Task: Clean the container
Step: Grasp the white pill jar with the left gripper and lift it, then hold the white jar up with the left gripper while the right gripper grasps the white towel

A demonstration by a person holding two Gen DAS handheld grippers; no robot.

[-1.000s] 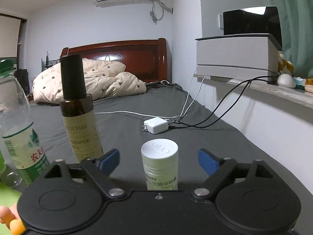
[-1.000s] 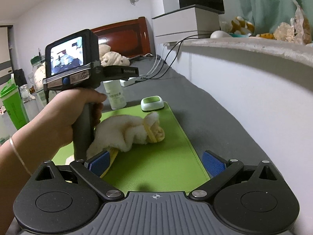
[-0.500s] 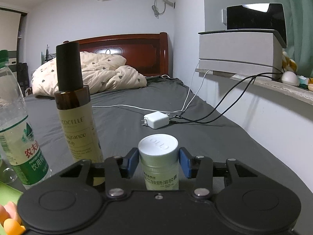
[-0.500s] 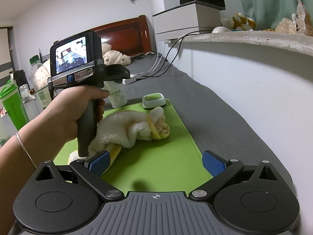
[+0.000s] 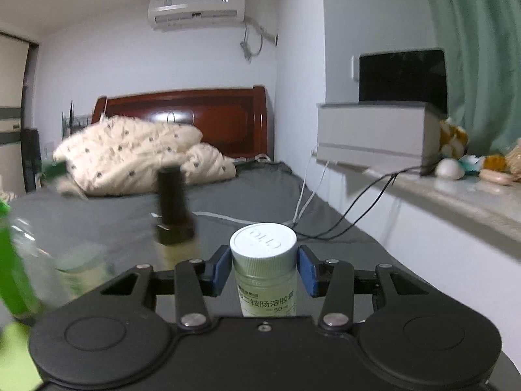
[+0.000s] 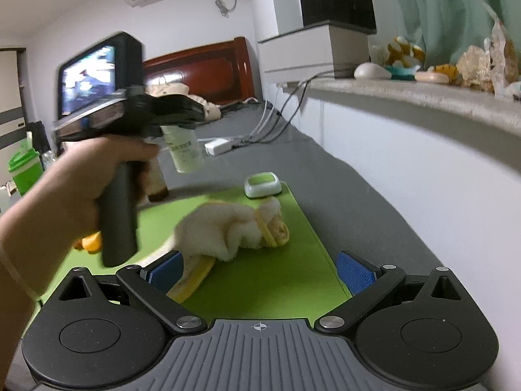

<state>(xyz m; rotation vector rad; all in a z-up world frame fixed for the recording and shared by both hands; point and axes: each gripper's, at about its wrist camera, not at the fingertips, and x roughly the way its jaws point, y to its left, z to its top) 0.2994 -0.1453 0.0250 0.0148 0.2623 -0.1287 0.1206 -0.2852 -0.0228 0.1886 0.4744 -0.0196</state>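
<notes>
My left gripper (image 5: 263, 268) is shut on a small pale pill bottle (image 5: 264, 273) with a white ribbed cap, its blue pads pressing both sides just under the cap. In the right wrist view the same bottle (image 6: 185, 153) hangs in the air above the grey bed, carried by the left gripper (image 6: 176, 110) in a person's hand (image 6: 81, 179). My right gripper (image 6: 257, 270) is open low over the green mat (image 6: 280, 280). A cream and yellow cloth (image 6: 228, 231) lies bunched on the mat, with its yellow edge close to the right gripper's left pad (image 6: 164, 268).
A brown bottle with a black cap (image 5: 174, 208) and a clear water bottle (image 5: 49, 260) stand at the left. A small white and green case (image 6: 263, 184) sits at the mat's far edge. A white charger (image 6: 218, 144) and cables lie beyond it. A cluttered window ledge (image 6: 423, 94) runs along the right.
The left gripper shut on the pill bottle, then lifted it off the bed and swung it away from the brown bottle. The right gripper stayed open over the mat.
</notes>
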